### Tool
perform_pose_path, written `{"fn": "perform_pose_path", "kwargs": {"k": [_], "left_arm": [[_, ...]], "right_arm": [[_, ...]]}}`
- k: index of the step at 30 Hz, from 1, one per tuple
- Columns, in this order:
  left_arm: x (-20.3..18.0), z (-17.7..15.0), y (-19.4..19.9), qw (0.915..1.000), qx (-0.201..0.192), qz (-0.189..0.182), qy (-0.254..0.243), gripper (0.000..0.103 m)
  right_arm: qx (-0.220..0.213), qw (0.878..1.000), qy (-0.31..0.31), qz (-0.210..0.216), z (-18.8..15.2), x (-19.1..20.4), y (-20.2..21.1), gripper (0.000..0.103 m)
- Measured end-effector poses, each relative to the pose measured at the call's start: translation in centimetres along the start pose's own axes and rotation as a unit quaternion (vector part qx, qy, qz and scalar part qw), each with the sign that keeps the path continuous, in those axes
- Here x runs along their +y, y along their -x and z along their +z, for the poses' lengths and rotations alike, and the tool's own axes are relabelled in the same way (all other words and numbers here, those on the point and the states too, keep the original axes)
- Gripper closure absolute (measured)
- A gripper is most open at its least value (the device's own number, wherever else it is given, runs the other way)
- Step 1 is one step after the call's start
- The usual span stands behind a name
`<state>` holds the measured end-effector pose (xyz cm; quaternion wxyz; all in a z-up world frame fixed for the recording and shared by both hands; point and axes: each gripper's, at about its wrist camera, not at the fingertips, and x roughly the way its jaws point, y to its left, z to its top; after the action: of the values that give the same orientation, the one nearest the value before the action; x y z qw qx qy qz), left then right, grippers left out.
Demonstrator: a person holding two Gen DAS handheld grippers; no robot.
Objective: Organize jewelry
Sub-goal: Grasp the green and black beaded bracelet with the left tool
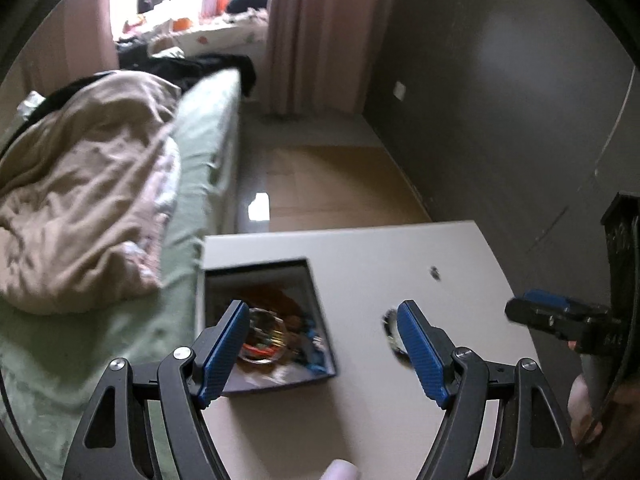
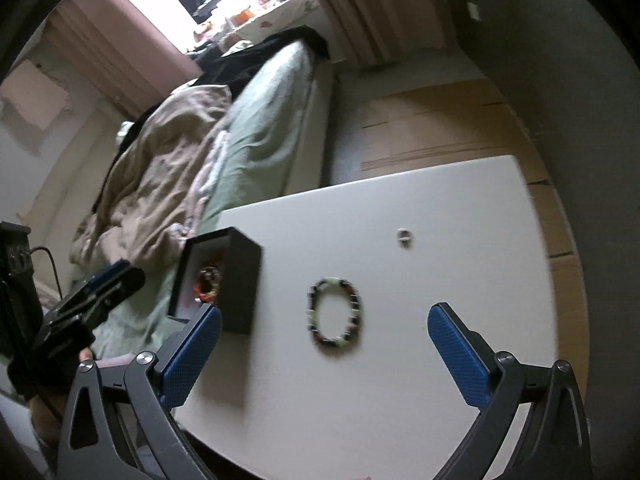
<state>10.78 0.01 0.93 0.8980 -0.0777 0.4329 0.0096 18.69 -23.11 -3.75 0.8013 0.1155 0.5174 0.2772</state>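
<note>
Two blue-padded fingers of the left gripper [image 1: 322, 346] stand well apart in the left wrist view, gripping nothing; a black box [image 1: 320, 320] with jumbled jewelry sits at 9 o'clock of them on the white table [image 1: 360, 420], and a beaded bracelet [image 1: 394, 338] peeks out beside the right-hand pad. A small ring [image 1: 434, 273] lies at 1 o'clock.

From the right wrist view, the right gripper [image 2: 324, 348] gapes fully wide and empty, the bracelet [image 2: 335, 312] flat between its pads, the box [image 2: 240, 284] at 10 o'clock, the ring [image 2: 405, 236] at 1 o'clock.
</note>
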Motion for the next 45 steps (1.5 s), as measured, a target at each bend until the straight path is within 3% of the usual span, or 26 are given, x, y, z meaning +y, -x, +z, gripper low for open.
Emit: {"fn": "perform_pose_path", "kwargs": {"k": [8,12,20,23,25,37,45], "left_arm": [[-3.5,0.3,-2.9,0.9989,0.040,-0.023,-0.012,0.026],[-5.1,0.3,-4.7,0.9967,0.071,-0.035,-0.020,0.038],[-7.7,-0.3,-8.2,0.9919,0.113,-0.049,-0.030,0.051],[-8.7,-0.8,-9.6,0.9886,0.135,-0.057,-0.037,0.068],[-9.2,-1.2,-10.4,0.9866,0.146,-0.062,-0.039,0.072],[-11.0,-3.2,-13.9,0.9804,0.179,-0.052,-0.064,0.087],[-10.7,-3.4,-13.7,0.9826,0.165,-0.041,-0.074,0.093]], "right_arm": [[-0.025,0.999,-0.042,-0.009,0.3,-3.3,2.0,0.000],[-0.036,0.998,-0.052,-0.018,0.4,-4.4,2.7,0.000],[-0.044,0.994,-0.078,-0.058,0.4,-6.5,3.7,0.000],[-0.046,0.993,-0.093,-0.061,0.4,-7.4,4.0,0.000],[-0.050,0.992,-0.099,-0.065,0.4,-7.8,4.2,0.000],[-0.054,0.988,-0.113,-0.094,0.3,-9.1,4.9,0.000],[-0.037,0.988,-0.103,-0.106,0.6,-8.6,3.5,0.000]]}}
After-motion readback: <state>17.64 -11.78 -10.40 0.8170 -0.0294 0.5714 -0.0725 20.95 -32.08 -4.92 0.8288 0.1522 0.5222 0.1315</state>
